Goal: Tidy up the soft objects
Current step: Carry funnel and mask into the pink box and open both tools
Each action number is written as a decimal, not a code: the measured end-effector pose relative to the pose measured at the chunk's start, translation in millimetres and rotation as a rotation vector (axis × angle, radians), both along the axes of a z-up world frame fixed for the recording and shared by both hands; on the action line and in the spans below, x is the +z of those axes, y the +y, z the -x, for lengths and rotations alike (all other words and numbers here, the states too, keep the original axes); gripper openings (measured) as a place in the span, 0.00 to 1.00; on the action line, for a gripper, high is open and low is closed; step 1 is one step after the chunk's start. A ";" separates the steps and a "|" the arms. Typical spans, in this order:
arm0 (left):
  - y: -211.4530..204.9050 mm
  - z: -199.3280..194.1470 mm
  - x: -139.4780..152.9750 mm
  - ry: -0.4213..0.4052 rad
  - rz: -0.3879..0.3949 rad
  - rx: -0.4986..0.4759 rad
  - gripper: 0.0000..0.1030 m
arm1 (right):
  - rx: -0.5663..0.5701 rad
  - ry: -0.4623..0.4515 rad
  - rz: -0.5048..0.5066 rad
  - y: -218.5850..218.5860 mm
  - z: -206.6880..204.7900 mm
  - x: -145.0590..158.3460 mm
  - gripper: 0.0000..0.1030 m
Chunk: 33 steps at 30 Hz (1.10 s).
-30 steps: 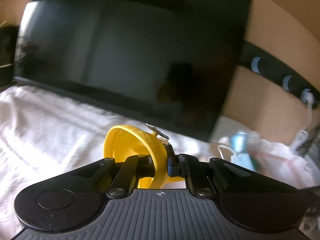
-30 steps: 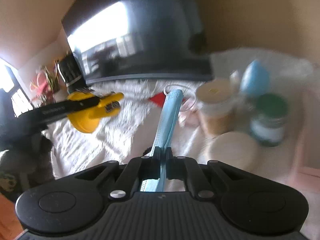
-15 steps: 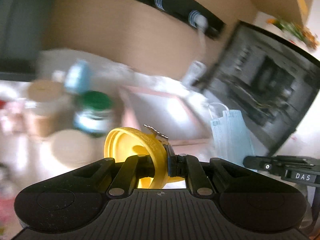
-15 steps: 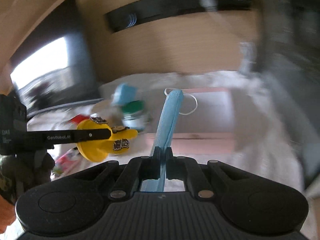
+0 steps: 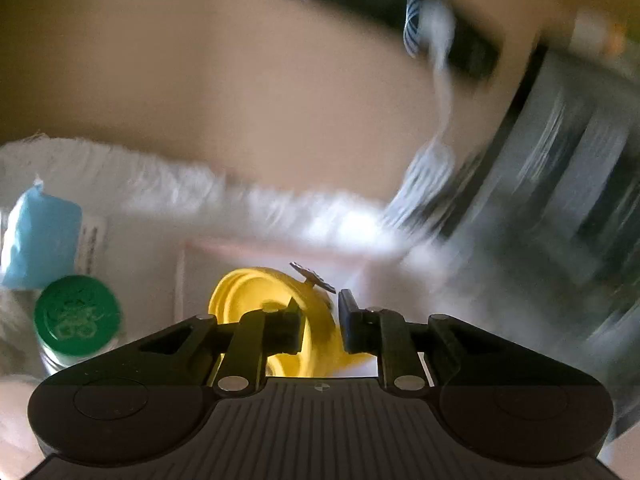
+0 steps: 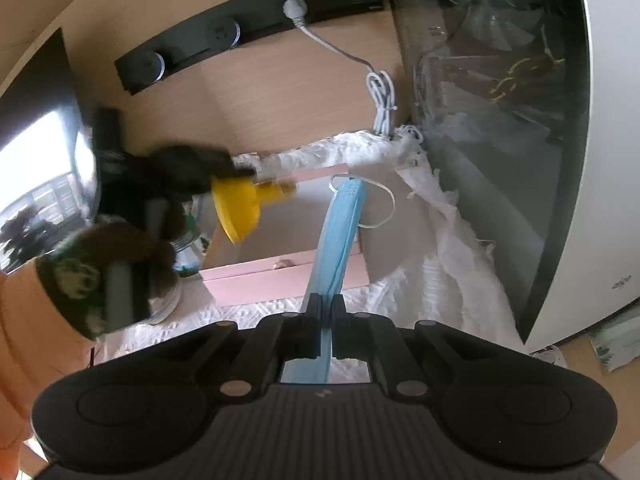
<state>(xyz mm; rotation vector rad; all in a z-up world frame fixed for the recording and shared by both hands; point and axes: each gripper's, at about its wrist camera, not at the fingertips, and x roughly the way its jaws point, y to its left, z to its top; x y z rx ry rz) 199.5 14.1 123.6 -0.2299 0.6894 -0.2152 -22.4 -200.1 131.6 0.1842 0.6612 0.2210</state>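
A yellow soft toy (image 5: pixel 276 304) sits between the fingers of my left gripper (image 5: pixel 320 320), whose jaws now stand apart with a gap on the right side. The same toy (image 6: pixel 240 206) shows in the right wrist view above the pink box (image 6: pixel 288 276). My right gripper (image 6: pixel 326 328) is shut on a folded blue face mask (image 6: pixel 340 232) that sticks out over the pink box, its white ear loop (image 6: pixel 380 208) hanging free.
A green-lidded jar (image 5: pixel 76 316) and a light blue packet (image 5: pixel 40 236) stand left of the box. A white fluffy cloth (image 6: pixel 448 272) covers the surface. A dark glass-fronted appliance (image 6: pixel 500 100) stands on the right, a power strip (image 6: pixel 240 36) on the wall.
Both grippers swung right from the monitor to over the pink box. The left gripper's jaws have parted around the yellow toy. The right still clamps the mask.
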 end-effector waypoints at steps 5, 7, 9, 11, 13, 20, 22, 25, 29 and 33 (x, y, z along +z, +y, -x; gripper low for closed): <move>19.8 -11.7 -20.2 0.078 0.146 -0.022 0.19 | 0.003 0.003 0.010 0.7 -12.0 0.4 0.04; 30.1 1.9 -11.3 0.002 0.175 0.007 0.19 | 0.018 -0.009 0.007 3.2 -22.7 4.8 0.04; 42.7 17.2 0.3 -0.044 0.181 0.030 0.19 | 0.039 -0.033 -0.007 5.0 -36.4 12.3 0.04; 55.5 33.7 10.4 -0.069 0.162 0.040 0.19 | 0.067 -0.072 -0.020 9.3 -53.9 22.7 0.04; 68.3 52.1 20.5 -0.086 0.131 0.065 0.19 | 0.093 -0.110 -0.033 16.4 -76.7 35.2 0.04; 141.6 111.2 22.6 -0.039 0.113 0.233 0.19 | 0.200 -0.021 -0.195 54.4 -185.4 48.3 0.04; 160.6 126.2 13.3 -0.010 0.132 0.287 0.19 | 0.215 0.036 -0.180 71.4 -211.2 34.7 0.04; 186.5 156.4 0.2 0.019 0.132 0.357 0.19 | 0.190 0.106 -0.004 93.5 -239.5 3.7 0.04; 224.4 199.5 -11.1 0.035 0.104 0.461 0.19 | 0.171 0.252 0.214 98.4 -263.7 -47.5 0.04; 260.3 226.9 -20.9 0.060 0.085 0.559 0.19 | 0.208 0.272 0.336 103.7 -259.6 -76.4 0.05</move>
